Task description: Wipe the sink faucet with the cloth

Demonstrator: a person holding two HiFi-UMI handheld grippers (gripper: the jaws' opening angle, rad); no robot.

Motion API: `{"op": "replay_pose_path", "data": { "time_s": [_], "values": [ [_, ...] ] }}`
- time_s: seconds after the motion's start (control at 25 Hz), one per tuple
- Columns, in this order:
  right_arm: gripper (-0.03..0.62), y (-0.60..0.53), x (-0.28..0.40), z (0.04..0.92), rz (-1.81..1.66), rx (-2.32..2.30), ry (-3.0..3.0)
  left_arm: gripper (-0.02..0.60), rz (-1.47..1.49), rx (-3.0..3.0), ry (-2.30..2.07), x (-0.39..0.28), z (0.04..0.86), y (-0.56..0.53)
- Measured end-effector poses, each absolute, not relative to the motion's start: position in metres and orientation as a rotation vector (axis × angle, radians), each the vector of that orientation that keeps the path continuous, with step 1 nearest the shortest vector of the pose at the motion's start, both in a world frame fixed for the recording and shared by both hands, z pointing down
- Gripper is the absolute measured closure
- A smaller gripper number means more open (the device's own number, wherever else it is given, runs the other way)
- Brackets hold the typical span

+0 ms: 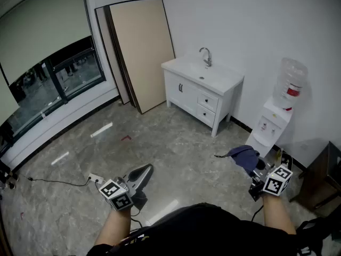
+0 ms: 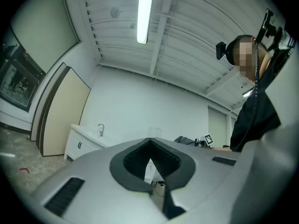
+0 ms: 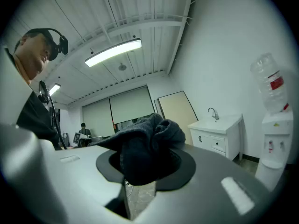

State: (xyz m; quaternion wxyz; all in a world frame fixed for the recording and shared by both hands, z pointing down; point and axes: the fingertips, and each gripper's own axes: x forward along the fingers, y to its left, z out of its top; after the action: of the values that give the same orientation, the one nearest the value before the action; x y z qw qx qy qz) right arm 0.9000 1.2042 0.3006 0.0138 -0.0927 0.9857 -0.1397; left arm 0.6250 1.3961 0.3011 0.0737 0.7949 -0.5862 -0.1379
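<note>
Across the room from the sink faucet [image 1: 206,56], the right hand-held gripper [image 1: 248,162] clamped the dark cloth [image 1: 241,154] and the left hand-held gripper [image 1: 145,171] was closed empty; no wiping had begun.

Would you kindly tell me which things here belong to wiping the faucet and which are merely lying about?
Part of the job: cloth, clamped in the right gripper; faucet; sink.
Just about: water dispenser; boards leaning on the wall; power strip on the floor; left gripper, shut and empty.
</note>
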Motion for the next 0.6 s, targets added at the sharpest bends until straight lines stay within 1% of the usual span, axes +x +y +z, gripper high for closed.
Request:
{"op": "replay_pose_path", "data": {
  "time_s": [0.6],
  "values": [
    [0.490,1.2127,0.8990,0.2975,-0.438,-0.256,3.105,0.581,-0.468,2.392,-1.760,0.6248,0.3050,1.4061]
  ]
}}
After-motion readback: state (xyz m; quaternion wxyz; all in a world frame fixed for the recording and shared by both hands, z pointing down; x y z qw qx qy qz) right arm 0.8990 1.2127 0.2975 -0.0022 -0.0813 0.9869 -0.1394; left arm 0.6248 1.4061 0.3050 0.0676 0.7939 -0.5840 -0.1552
